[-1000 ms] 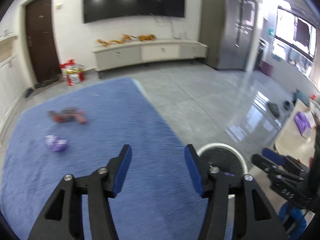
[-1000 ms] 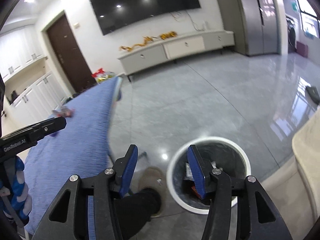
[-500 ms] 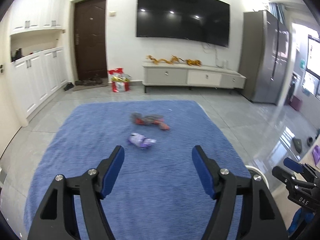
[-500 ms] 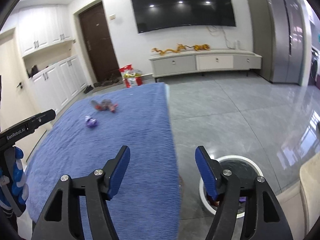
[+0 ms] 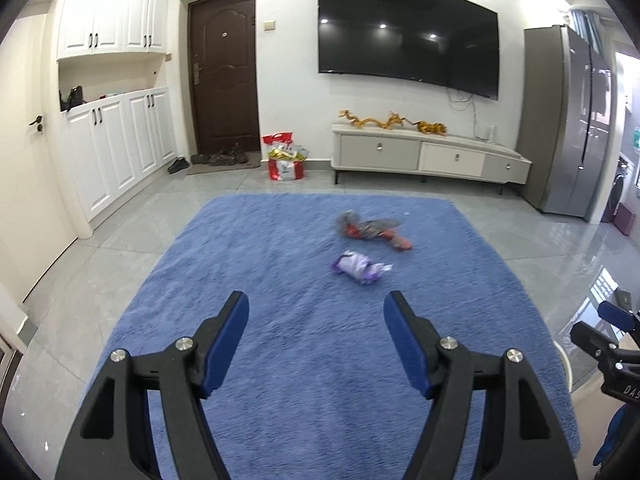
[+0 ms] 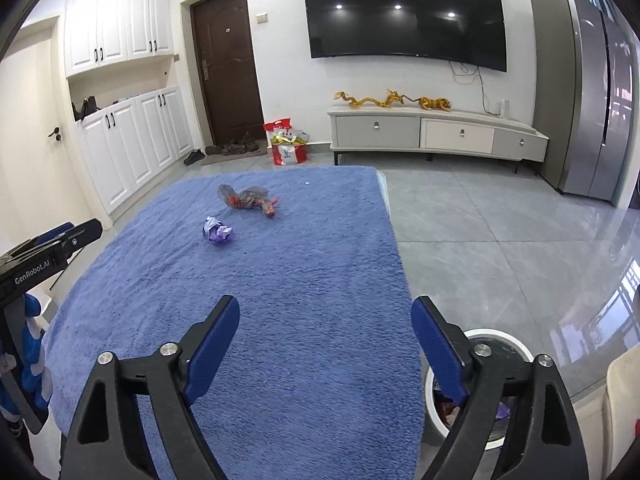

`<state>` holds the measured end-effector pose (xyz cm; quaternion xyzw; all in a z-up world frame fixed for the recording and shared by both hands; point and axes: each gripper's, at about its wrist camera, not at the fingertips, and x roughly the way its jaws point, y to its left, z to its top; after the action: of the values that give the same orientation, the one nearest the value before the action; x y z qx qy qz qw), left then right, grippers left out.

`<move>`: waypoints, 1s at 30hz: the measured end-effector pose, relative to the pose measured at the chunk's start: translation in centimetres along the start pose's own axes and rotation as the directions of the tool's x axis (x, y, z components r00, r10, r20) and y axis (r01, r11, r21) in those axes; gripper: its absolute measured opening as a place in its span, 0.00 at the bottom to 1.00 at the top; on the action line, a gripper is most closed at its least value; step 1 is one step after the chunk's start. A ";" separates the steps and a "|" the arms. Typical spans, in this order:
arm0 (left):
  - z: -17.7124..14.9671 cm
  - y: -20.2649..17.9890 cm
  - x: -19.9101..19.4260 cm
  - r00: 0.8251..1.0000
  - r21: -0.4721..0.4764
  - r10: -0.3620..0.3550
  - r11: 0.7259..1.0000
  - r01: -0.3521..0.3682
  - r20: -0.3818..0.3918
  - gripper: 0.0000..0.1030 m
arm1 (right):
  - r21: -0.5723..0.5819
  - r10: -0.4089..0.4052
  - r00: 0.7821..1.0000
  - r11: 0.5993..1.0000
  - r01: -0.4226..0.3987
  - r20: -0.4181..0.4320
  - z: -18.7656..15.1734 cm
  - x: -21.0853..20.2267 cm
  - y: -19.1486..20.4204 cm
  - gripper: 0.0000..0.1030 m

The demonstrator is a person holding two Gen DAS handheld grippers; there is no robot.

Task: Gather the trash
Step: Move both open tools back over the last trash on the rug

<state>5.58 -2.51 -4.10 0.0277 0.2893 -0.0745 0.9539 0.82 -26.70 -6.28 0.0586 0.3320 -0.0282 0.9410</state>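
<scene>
A crumpled purple wrapper (image 5: 360, 267) lies on the blue rug (image 5: 280, 360), ahead of my left gripper (image 5: 316, 320), which is open and empty above the rug. A grey and orange wrapper (image 5: 370, 230) lies just beyond it. In the right wrist view both show at the far left: purple wrapper (image 6: 218, 232), grey and orange wrapper (image 6: 248, 199). My right gripper (image 6: 325, 332) is open and empty over the rug's (image 6: 280, 280) right edge. A white bin (image 6: 486, 396) with trash inside stands on the floor behind its right finger.
A TV cabinet (image 5: 428, 158) and a fridge (image 5: 572, 120) stand at the far wall, with a red bag (image 5: 285, 158) by the brown door (image 5: 224, 76). White cupboards (image 5: 116, 152) line the left wall. Grey tile floor (image 6: 500, 240) lies right of the rug.
Both grippers have swung left, away from the bin and toward the rug, so the wrappers now lie ahead. Both stayed open and empty.
</scene>
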 end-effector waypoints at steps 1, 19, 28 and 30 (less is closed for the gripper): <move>-0.2 0.2 0.0 1.000 -0.003 0.005 1.000 -0.005 -0.003 0.67 | -0.001 0.001 1.000 1.000 -0.001 -0.004 0.0 0.2 0.1 0.86; -1.7 2.6 4.2 0.993 -0.045 0.005 0.999 -0.011 -0.122 0.67 | -0.019 0.010 0.997 1.000 -0.012 -0.076 0.0 4.0 1.5 0.86; -2.4 2.5 6.8 0.983 -0.050 -0.013 0.999 0.004 -0.184 0.67 | -0.019 0.030 0.994 0.999 -0.032 -0.105 0.3 6.1 1.7 0.86; -2.4 2.5 7.4 0.979 -0.061 -0.031 0.998 0.019 -0.200 0.67 | -0.023 0.037 0.993 0.999 -0.040 -0.110 0.5 6.5 1.7 0.86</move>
<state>10.75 -0.75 -10.22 0.0036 0.3863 -0.0749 0.9193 6.39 -25.19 -9.83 0.0547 0.3821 -0.0028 0.9225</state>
